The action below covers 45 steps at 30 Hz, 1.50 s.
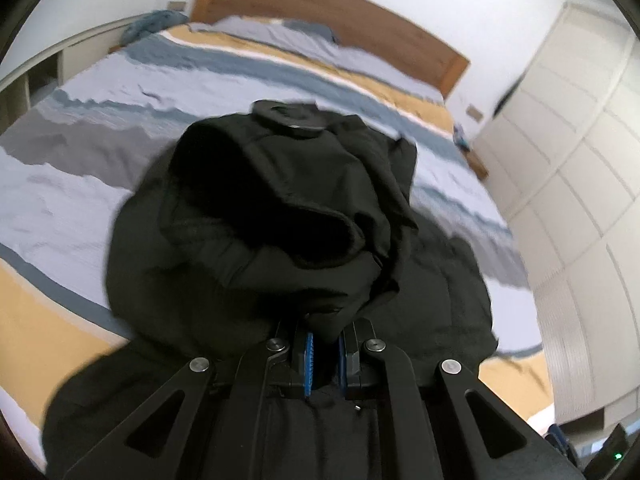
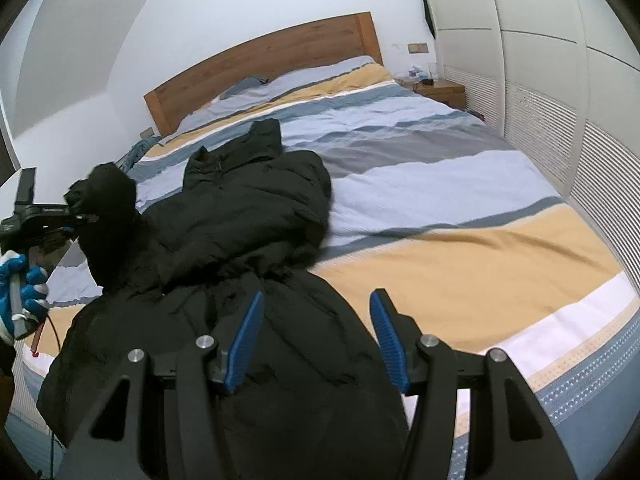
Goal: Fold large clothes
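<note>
A large black puffer jacket (image 2: 248, 216) lies on the striped bed, collar toward the headboard. My left gripper (image 1: 325, 340) is shut on a bunched black sleeve or hood part of the jacket (image 1: 280, 208) and holds it lifted above the bedding. The same gripper shows in the right wrist view (image 2: 76, 218), at the jacket's left side, gripping the raised fabric (image 2: 108, 216). My right gripper (image 2: 316, 312) is open and empty, hovering over the jacket's lower hem (image 2: 304, 380) near the foot of the bed.
The bed (image 2: 460, 168) has a blue, grey, white and tan striped duvet and a wooden headboard (image 2: 264, 56). White wardrobe doors (image 2: 540, 60) run along the right. A wooden nightstand (image 2: 440, 90) stands by the headboard.
</note>
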Available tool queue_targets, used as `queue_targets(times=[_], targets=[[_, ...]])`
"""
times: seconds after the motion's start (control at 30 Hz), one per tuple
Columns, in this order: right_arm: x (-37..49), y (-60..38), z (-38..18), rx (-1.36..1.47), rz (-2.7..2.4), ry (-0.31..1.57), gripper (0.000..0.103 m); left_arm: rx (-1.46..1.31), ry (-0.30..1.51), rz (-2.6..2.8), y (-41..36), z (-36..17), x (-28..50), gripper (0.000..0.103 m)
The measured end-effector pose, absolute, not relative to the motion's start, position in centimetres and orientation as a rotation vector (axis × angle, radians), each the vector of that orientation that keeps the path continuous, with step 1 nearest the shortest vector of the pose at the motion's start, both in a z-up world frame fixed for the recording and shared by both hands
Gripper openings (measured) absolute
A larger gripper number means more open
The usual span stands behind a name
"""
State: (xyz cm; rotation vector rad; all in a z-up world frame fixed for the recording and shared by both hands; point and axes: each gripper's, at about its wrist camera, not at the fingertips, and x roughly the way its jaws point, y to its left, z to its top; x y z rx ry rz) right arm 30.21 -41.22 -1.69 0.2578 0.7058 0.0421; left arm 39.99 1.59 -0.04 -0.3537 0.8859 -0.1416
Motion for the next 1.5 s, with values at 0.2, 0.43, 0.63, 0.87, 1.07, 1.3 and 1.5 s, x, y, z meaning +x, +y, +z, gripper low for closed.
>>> queue_targets(times=[0.2,0.43,0.63,0.87,1.07,1.3,1.5], targets=[[29.2,-43.2,-2.8,0.279,0.021,0.725,0.054,-0.264,0.975,-0.133,-1.8,-3.2,40.5,0.015],[27.8,-43.4,-1.7,0.272,0.012,0.715,0.054,-0.26,0.969,-0.188,-2.5,-1.2,37.5,0.052],[27.3,-39.9,1.4,0.207,0.069,0.683,0.054,-0.23,0.878,-0.152,0.8,4.4,34.9,0.053],[31.2,-31.6,4.1,0.105,0.199,0.674,0.054,-0.186,0.825,-0.057,8.9,8.1,33.5,0.053],[39.0,-21.5,4.1,0.004,0.367,0.672,0.054,-0.189,0.827,-0.055,13.4,5.3,36.2,0.053],[48.8,-11.3,-1.2,-0.143,0.528,0.668,0.054,-0.226,0.814,-0.167,13.6,-2.0,44.8,0.053],[51.6,-12.6,-5.5,-0.164,0.488,0.787,0.054,-0.169,0.971,-0.15,12.6,-8.4,47.8,0.053]])
